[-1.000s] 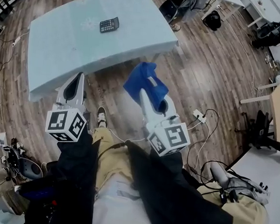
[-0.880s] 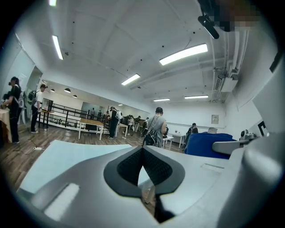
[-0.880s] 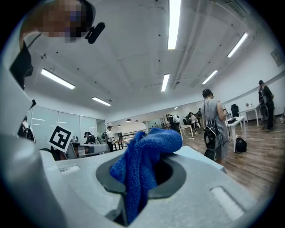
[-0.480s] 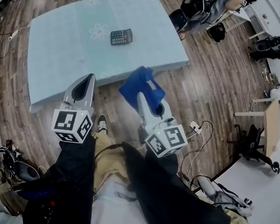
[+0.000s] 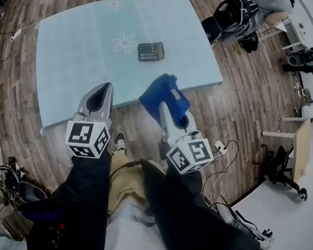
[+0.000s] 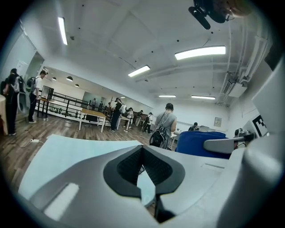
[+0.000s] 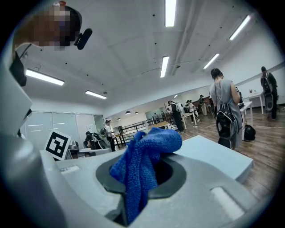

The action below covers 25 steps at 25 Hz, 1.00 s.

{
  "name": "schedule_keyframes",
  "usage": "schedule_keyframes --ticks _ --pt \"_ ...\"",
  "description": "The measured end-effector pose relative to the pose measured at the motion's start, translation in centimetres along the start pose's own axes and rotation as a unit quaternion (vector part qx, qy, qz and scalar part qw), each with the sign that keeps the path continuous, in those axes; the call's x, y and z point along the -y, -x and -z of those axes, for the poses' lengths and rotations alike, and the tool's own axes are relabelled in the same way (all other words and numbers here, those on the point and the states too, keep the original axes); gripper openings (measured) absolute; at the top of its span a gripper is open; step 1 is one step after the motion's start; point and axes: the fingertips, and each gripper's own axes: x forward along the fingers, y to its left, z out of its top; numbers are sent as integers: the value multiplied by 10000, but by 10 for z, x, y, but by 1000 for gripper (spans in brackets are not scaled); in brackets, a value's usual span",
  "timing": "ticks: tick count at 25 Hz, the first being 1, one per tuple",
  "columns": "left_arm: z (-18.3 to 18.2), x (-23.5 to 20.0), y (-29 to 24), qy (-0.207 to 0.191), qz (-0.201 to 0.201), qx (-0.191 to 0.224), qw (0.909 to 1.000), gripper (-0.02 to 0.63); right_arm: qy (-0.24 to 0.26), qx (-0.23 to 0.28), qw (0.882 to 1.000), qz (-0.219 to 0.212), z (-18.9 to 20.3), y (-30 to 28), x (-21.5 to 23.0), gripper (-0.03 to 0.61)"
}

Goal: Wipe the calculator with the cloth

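Observation:
A black calculator (image 5: 151,51) lies near the middle of the pale blue table (image 5: 69,59), towards its near right part. My right gripper (image 5: 168,98) is shut on a blue cloth (image 5: 163,95), held at the table's near edge, short of the calculator. In the right gripper view the cloth (image 7: 142,167) bulges out between the jaws. My left gripper (image 5: 100,94) sits left of it, over the table's near edge, shut with nothing in it. In the left gripper view the jaws (image 6: 143,165) meet and the cloth (image 6: 202,141) shows at right.
Wooden floor surrounds the table. A chair with a backpack (image 5: 234,14) and a seated person stand beyond the table's far right corner. Cables and a power strip (image 5: 220,146) lie on the floor at right. Several people stand in the room behind.
Both grippers and the view have advanced towards the table: the calculator sits lower and nearer in the head view, and the cloth now reaches the table's near edge.

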Motion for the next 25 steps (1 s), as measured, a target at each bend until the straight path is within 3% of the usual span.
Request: schedule_keyframes --ticks 8,20,25 --pt "14 -11 -22 54 51 -231 9997 0 -48 -191 9998 -47 10 -37 0 63" --pt "33 -11 -70 -36 -526 -578 9969 0 -123 -413 9973 -593 21 -76 31 63" --pt "54 -11 -97 10 -767 -899 9930 0 -165 -559 9956 -739 29 -95 56 63"
